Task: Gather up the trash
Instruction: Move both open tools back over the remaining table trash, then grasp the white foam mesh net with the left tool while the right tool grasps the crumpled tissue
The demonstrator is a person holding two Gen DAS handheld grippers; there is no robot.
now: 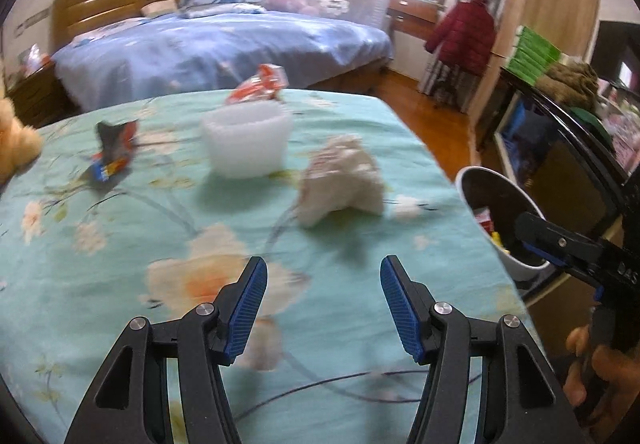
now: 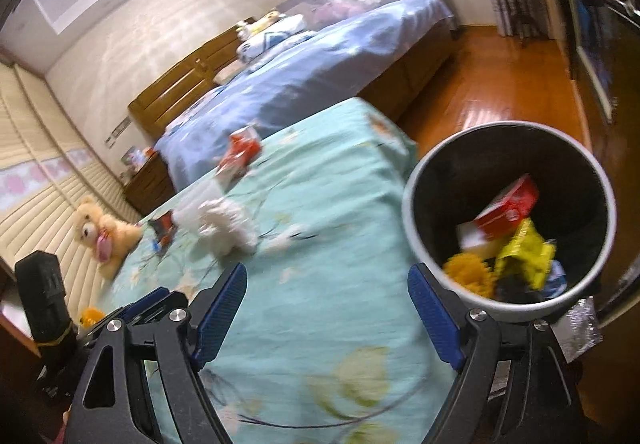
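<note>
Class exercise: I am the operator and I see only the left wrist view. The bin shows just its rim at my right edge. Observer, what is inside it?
Observer: The grey round bin with the black liner holds a red carton, a crumpled yellow wrapper and a fuzzy orange-yellow item.
Operator: Is the right gripper carrying anything?
Observer: No. The right gripper is open and empty, beside the bin's rim.
Operator: What is the tan fuzz at my far left?
Observer: A tan teddy bear, lying at the far edge of the teal floral cloth.
</note>
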